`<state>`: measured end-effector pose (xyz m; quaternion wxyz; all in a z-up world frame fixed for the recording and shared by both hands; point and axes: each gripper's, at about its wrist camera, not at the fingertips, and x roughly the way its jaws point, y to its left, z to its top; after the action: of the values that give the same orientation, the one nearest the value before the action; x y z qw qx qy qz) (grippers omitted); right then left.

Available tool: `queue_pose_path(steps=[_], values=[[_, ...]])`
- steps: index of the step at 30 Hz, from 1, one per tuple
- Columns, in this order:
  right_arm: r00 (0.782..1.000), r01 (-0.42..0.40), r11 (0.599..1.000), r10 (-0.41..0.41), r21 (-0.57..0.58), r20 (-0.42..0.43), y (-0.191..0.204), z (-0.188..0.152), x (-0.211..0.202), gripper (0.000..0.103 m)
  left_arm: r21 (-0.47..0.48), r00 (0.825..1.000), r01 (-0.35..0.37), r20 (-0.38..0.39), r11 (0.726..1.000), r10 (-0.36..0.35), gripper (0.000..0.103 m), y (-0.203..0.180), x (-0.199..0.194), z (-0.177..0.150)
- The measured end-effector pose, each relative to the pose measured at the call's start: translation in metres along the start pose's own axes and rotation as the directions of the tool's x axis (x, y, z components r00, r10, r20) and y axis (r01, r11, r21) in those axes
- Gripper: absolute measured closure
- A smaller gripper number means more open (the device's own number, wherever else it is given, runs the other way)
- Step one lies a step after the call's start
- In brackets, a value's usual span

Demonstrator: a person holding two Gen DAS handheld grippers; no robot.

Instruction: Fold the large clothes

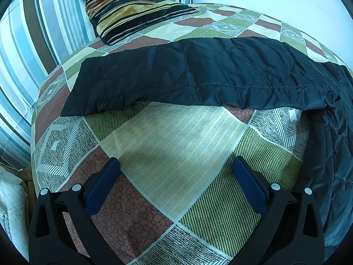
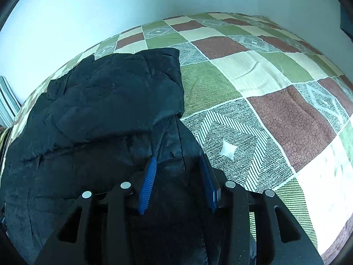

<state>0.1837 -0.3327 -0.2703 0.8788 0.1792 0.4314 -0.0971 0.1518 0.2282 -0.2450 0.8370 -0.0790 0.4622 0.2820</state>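
Observation:
A black quilted jacket (image 1: pixel 198 75) lies across the patchwork bedspread (image 1: pixel 167 137); one long part stretches across the left wrist view and its body hangs down at the right edge. My left gripper (image 1: pixel 176 165) is open and empty, hovering over bare bedspread in front of the jacket. In the right wrist view the jacket (image 2: pixel 99 114) fills the left half, with a folded flap on top. My right gripper (image 2: pixel 178 161) has its blue pads (image 2: pixel 147 183) partly closed around a bunched fold of the jacket's edge.
A striped black and gold cushion (image 1: pixel 132 6) lies at the head of the bed, beside a blue striped pillow (image 1: pixel 33 50). White wall (image 2: pixel 110 11) runs behind the bed. Bedspread (image 2: pixel 275 110) extends to the right of the jacket.

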Motion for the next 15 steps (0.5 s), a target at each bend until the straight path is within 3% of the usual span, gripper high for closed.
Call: queue_pose_path(steps=[5,9,15], values=[[1.000,0.010,1.000,-0.010,-0.004,0.008,0.003,-0.001,0.000,0.060,-0.019,1.000,0.030,-0.009,0.999,-0.030,0.002,0.006,0.001,0.001],[1.000,0.008,1.000,-0.008,-0.001,0.010,0.003,-0.002,0.000,0.060,-0.028,0.992,0.124,0.002,0.992,-0.124,0.002,0.019,-0.006,0.000],[1.000,0.004,1.000,-0.005,0.002,0.014,0.002,-0.002,0.000,0.059,-0.178,0.974,0.228,0.035,0.957,-0.226,0.002,0.084,-0.008,0.006]])
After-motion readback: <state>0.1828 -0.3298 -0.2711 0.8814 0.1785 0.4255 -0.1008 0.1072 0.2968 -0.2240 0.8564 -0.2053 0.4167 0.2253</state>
